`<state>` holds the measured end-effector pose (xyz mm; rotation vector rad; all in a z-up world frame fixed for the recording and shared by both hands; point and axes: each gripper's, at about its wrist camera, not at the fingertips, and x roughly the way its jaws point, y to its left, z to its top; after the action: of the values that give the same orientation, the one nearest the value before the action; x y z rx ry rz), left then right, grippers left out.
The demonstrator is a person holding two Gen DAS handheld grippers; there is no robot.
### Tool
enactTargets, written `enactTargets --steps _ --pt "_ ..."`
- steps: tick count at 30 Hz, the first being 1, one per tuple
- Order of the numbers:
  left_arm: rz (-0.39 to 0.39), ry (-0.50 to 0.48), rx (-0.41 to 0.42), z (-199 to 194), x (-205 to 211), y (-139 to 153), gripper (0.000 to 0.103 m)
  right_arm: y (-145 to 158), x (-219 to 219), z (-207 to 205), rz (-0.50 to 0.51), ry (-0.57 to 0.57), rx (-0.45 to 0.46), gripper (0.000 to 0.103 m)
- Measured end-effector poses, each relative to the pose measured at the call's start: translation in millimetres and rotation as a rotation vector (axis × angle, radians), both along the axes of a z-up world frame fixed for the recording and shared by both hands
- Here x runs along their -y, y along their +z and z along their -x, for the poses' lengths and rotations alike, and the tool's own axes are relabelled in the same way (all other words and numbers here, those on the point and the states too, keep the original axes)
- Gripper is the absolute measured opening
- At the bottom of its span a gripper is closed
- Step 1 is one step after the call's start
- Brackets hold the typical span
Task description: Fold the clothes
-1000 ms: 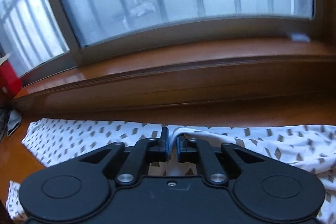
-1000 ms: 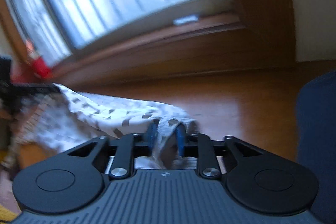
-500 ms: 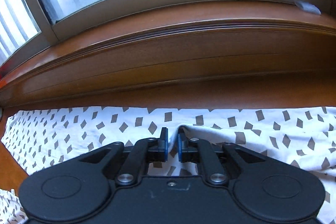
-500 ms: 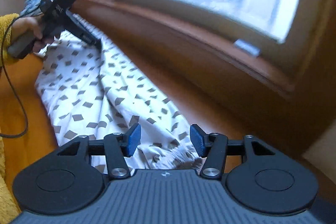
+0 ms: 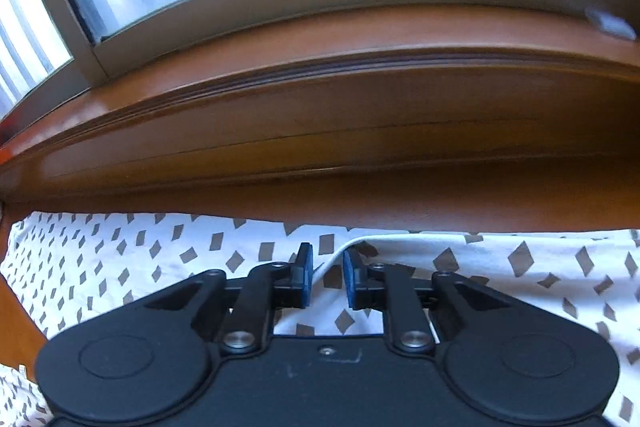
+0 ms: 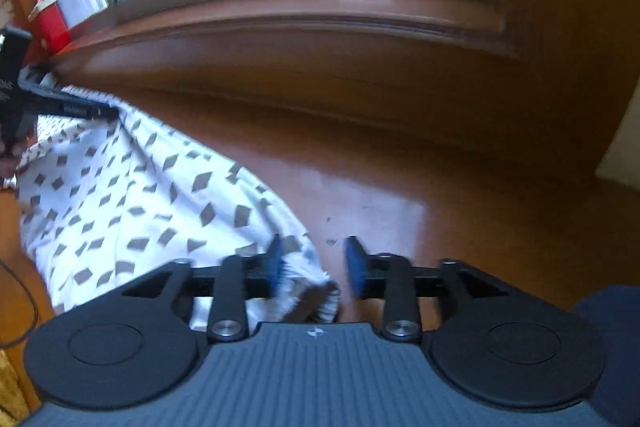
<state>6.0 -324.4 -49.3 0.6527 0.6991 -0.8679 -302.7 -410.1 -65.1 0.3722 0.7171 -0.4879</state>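
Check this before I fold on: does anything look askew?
Nothing is damaged or spilled. The patterned garment lies spread on the wooden surface, though its gathered end near the right gripper looks bunched.

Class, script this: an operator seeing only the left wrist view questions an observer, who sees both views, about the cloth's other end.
Operator: Where is the right gripper?
Observer: The right gripper is over the cloth's frayed end, beside bare table.
Operator: Is that end gripped?
Observer: Not yet. Its fingers are closing with the end between them, a gap showing beside it.
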Motion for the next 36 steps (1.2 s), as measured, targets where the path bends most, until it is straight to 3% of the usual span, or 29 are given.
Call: enactTargets --steps 4,6,10,12,14,16,18,22,25,27,28,30,33,36 --pt "-0.002 -0.009 0.02 6 2 0 0.015 31 -29 5 0.197 0.014 0.016 0.05" --pt "0.015 -0.008 0.026 10 1 5 0.015 44 -41 2 0.196 0.105 0.052 0.048" --pt "0.053 -0.01 0.064 14 3 17 0.015 38 -54 -28 0.094 0.329 0.071 0.038" --pt "0.056 -0.021 0.089 16 5 20 0.016 25 -50 -45 0.033 0.382 0.067 0.038" --pt "0.064 -0.036 0.087 17 6 25 0.016 10 -43 -61 0.029 0.367 0.023 0.037" --pt "0.07 -0.083 0.049 24 5 29 0.023 -3 -36 -72 0.058 0.326 -0.021 0.031" --pt "0.083 -0.166 -0.007 33 3 33 0.035 -7 -30 -69 0.102 0.26 -0.015 0.03" --pt "0.077 -0.347 -0.078 66 7 29 0.039 -7 -27 -59 0.105 0.161 0.005 0.03" --pt "0.03 -0.424 -0.09 89 21 11 0.039 6 -31 -48 0.076 0.115 0.055 0.032" --pt "0.014 -0.428 -0.092 89 32 -3 0.04 18 -38 -37 0.048 0.112 0.09 0.037" --pt "0.019 -0.424 -0.089 86 36 -8 0.042 20 -42 -33 0.024 0.1 0.11 0.044" --pt "0.018 -0.401 -0.082 84 44 -11 0.055 22 -48 -23 -0.063 0.04 0.154 0.045" --pt "0.019 -0.375 -0.102 85 44 -6 0.055 18 -57 -12 -0.227 -0.033 0.242 0.045" --pt "0.05 -0.349 -0.105 89 22 8 0.058 9 -76 -19 -0.305 -0.095 0.298 0.046"
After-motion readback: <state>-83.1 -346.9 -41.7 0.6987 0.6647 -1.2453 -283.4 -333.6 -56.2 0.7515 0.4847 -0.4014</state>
